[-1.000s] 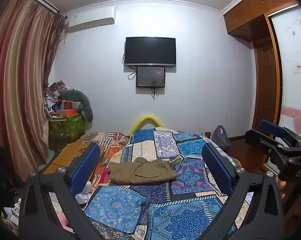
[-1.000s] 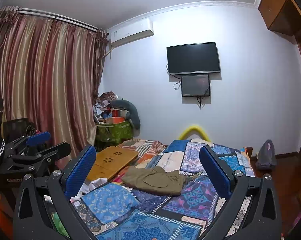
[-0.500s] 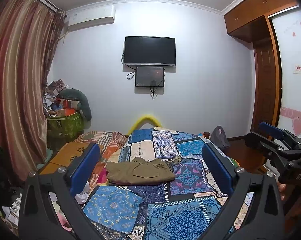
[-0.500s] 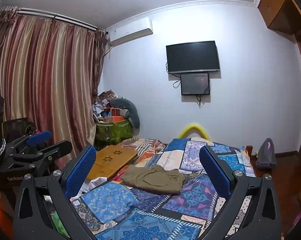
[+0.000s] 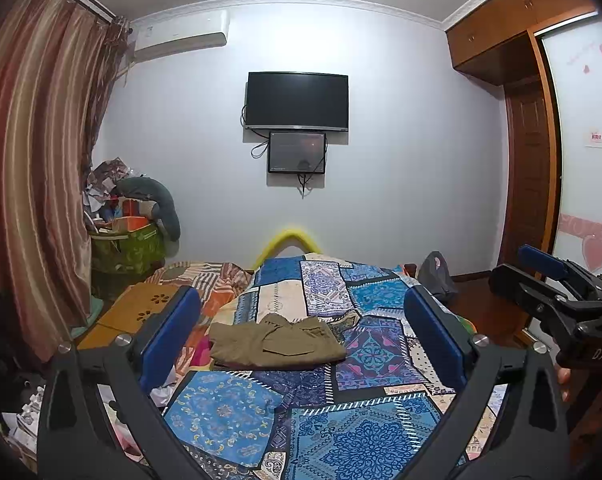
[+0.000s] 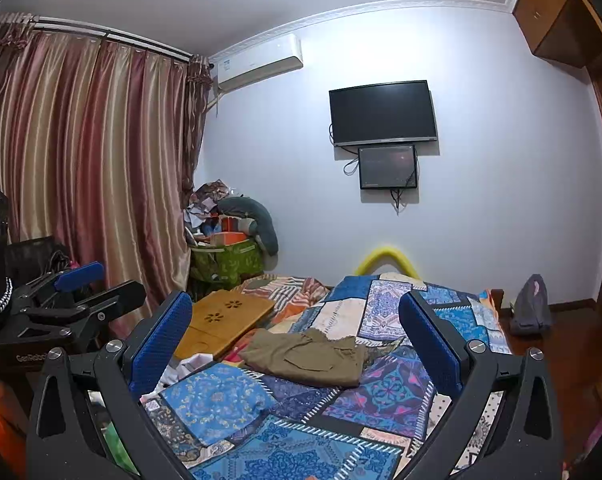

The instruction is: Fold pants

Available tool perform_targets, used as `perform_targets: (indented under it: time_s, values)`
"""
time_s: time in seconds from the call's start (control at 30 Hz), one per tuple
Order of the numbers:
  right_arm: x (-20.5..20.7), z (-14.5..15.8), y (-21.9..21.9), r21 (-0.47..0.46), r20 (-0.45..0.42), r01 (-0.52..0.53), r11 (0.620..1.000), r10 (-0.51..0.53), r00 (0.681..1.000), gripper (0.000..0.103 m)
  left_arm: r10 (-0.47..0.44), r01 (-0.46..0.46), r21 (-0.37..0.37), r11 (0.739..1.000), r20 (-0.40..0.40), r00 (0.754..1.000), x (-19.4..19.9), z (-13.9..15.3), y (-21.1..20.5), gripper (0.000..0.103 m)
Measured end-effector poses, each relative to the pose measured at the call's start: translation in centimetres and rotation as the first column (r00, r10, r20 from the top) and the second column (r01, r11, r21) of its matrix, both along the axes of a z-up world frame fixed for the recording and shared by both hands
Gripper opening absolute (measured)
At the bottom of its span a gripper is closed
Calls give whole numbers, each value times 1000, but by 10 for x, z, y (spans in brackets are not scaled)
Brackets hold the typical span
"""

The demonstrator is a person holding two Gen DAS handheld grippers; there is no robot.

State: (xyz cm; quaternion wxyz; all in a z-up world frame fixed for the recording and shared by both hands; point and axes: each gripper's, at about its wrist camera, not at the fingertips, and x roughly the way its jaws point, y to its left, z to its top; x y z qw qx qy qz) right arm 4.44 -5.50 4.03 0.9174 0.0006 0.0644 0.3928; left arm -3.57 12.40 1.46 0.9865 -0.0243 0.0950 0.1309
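**Olive pants, folded, on bed**

Pants (image 5: 275,343) (image 6: 307,356): compact folded bundle, flat on patchwork quilt (image 5: 353,412) (image 6: 301,420), mid-bed. Left gripper (image 5: 301,338) (image 6: 77,292): fingers spread wide, empty, well short of the pants. Right gripper (image 6: 295,342) (image 5: 541,276): likewise spread, empty, raised. Beyond: wooden lap tray (image 6: 221,320), striped curtain (image 6: 89,160), wall television (image 5: 297,100).

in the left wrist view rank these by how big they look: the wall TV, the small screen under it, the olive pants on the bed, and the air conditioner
1. Olive pants, nearest the camera, which inflates them.
2. Wall TV.
3. Air conditioner; close to the TV in area, so this order is unsure.
4. Small screen, clearly smallest.
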Motion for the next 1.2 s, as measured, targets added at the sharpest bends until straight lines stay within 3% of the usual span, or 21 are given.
perform_targets:
  time_s: [1.2]
  values:
    - [4, -5, 5, -5, -30, 23, 1000, -23, 999, 103, -20, 20, -24, 1000, -32, 999, 13, -10, 6, 103]
